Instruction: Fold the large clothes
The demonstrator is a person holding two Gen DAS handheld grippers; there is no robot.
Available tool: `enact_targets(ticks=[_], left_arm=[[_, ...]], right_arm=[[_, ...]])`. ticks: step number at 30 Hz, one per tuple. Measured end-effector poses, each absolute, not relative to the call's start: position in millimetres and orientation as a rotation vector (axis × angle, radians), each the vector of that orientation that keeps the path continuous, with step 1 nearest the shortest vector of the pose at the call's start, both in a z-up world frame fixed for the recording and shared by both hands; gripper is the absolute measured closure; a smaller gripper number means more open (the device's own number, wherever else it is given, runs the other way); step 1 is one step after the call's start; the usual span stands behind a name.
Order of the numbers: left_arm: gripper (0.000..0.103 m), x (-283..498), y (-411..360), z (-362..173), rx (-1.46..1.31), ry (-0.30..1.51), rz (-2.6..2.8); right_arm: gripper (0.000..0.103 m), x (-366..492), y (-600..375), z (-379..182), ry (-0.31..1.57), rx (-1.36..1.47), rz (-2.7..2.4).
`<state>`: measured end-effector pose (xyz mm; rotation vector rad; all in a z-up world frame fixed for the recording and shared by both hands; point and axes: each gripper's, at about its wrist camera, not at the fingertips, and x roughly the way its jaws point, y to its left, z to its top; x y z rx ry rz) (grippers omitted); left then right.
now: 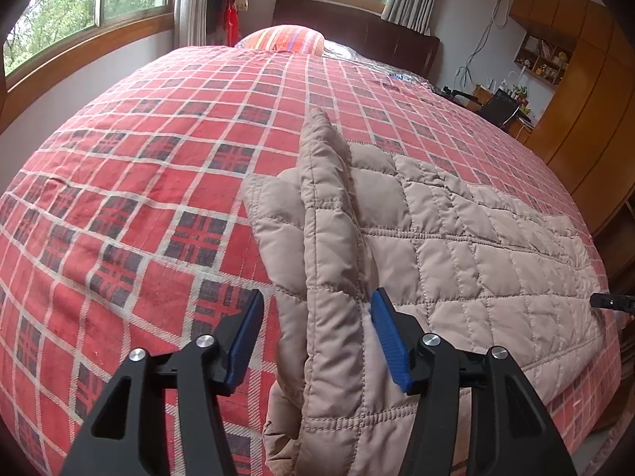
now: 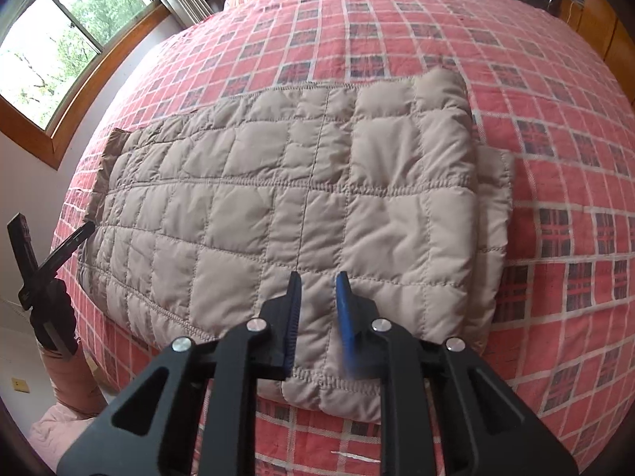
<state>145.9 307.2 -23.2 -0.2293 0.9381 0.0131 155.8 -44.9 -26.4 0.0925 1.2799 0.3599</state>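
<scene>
- The left gripper (image 1: 315, 341) has its jaws wide apart, and a raised fold of the beige quilted jacket (image 1: 456, 238) stands up between the two blue pads (image 1: 391, 341); the right pad seems to touch the cloth, the left pad is clear of it, so nothing is gripped.
- The right gripper (image 2: 317, 309) has its jaws narrow but not closed, above the near hem of the jacket (image 2: 297, 182), and holds nothing.
- The jacket lies on the red plaid bedspread (image 2: 555, 119), near the edge of the bed, already folded into a flat rectangle with one layer sticking out at its right side.
- For a good grip, the left jaws should probably go deeper over the ridge before they close, so that all layers are caught.
- The padding looks thick and slippery, so a thin pinch could slide off.
- The right gripper may press the body down while the fold is carried over.
</scene>
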Motion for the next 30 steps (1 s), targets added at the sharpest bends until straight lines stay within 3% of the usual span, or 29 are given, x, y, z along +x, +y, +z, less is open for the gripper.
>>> enact_targets(ticks=[12, 30], left_arm=[[0.037, 152, 299, -34, -0.234, 0.965, -0.016], [0.026, 130, 316, -56, -0.398, 1.018, -0.070]], right_arm=[[0.088, 169, -35, -77, 1.347, 0.069, 0.340], [0.090, 169, -46, -74, 1.343, 0.081, 0.357]])
